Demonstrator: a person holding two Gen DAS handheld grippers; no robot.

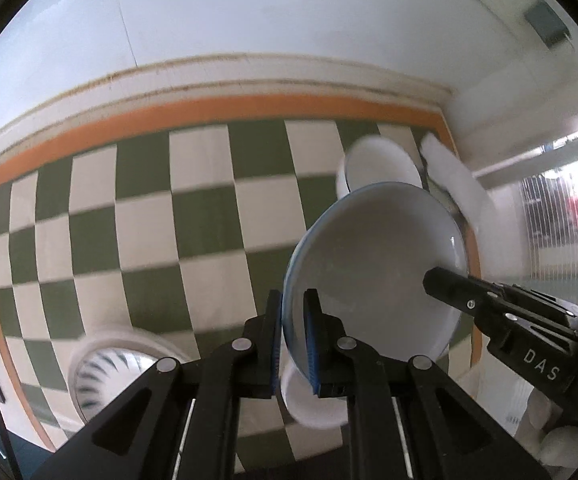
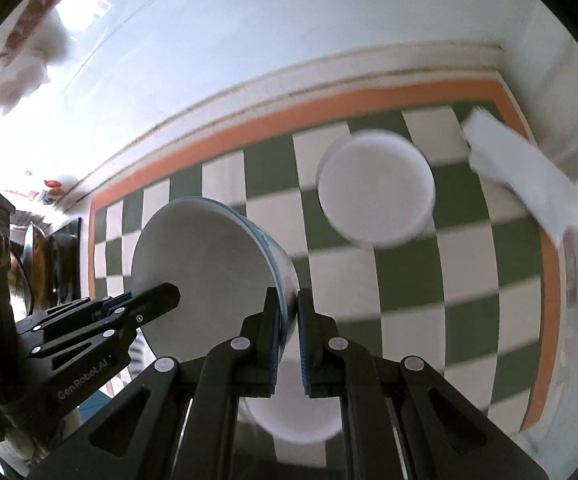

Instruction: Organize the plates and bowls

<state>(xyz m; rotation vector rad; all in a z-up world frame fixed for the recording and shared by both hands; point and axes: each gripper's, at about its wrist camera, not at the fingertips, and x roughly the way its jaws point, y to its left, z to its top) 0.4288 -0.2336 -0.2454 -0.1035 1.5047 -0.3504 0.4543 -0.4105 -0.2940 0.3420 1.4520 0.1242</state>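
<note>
Green-and-cream checked cloth [image 1: 193, 216] with an orange border covers the worktop [image 1: 101, 92] in both views.

Left gripper [image 1: 293, 312]: its blue-padded jaws are closed on the rim of a blue-edged bowl [image 1: 373, 264], which sits tilted in the lower right of the left view, cavity facing the camera. Right gripper [image 2: 288, 312]: its jaws are likewise closed on the same bowl's rim at the opposite side. The bowl is thus held between both tools, clear of the cloth, and appears left of centre in the right view [image 2: 205, 272].

The right tool shows at the lower right of the left view [image 1: 501, 316], one finger [image 1: 445, 284] lying across the bowl's cavity.

A white bowl [image 2: 377, 188] stands on the cloth in the upper right of the right view, well apart from the held bowl. A white cloth [image 2: 525, 176] lies at the far right (blurred). A second white bowl [image 2: 293, 412] sits at the bottom centre, partly hidden by the jaws. A striped bowl [image 1: 109, 368] rests at the lower left of the left view.
</note>
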